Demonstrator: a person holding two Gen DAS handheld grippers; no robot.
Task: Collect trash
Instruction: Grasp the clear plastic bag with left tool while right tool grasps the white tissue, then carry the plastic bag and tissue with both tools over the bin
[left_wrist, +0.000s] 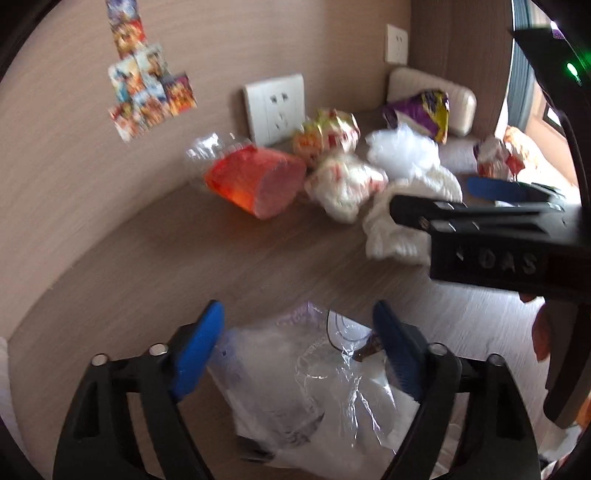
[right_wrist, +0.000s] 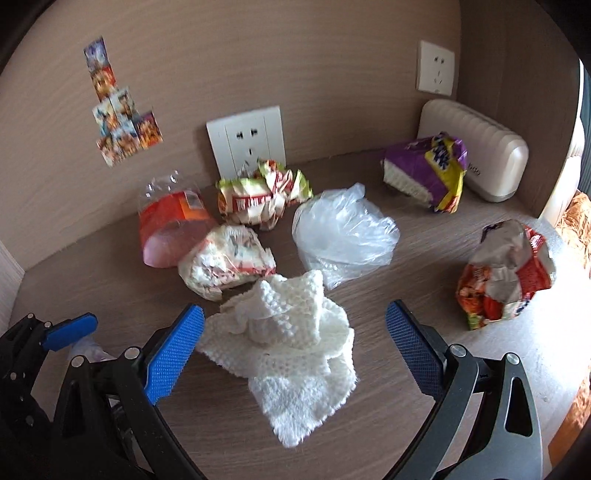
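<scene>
The wooden desk (right_wrist: 424, 295) has trash spread all over it. Right under the left gripper (left_wrist: 295, 354) lies a big clear plastic bag (left_wrist: 295, 387); the jaws are open on either side of it and do not press it. It looks very light, thin and slippery, so a pinch on a bunched-up fold near the middle would likely hold best. Right under the right gripper (right_wrist: 295, 343) lies a crumpled white paper towel (right_wrist: 288, 343), and those jaws are wide open around it too. It looks soft and squashy and should be easy to grab at the puffy middle. Farther back are a clear bag (right_wrist: 343, 229), an orange packet (right_wrist: 170, 229), a purple wrapper (right_wrist: 424, 170), a red snack bag (right_wrist: 506, 269) and two small crumpled wrappers (right_wrist: 258, 195). These all look light and crinkly.
</scene>
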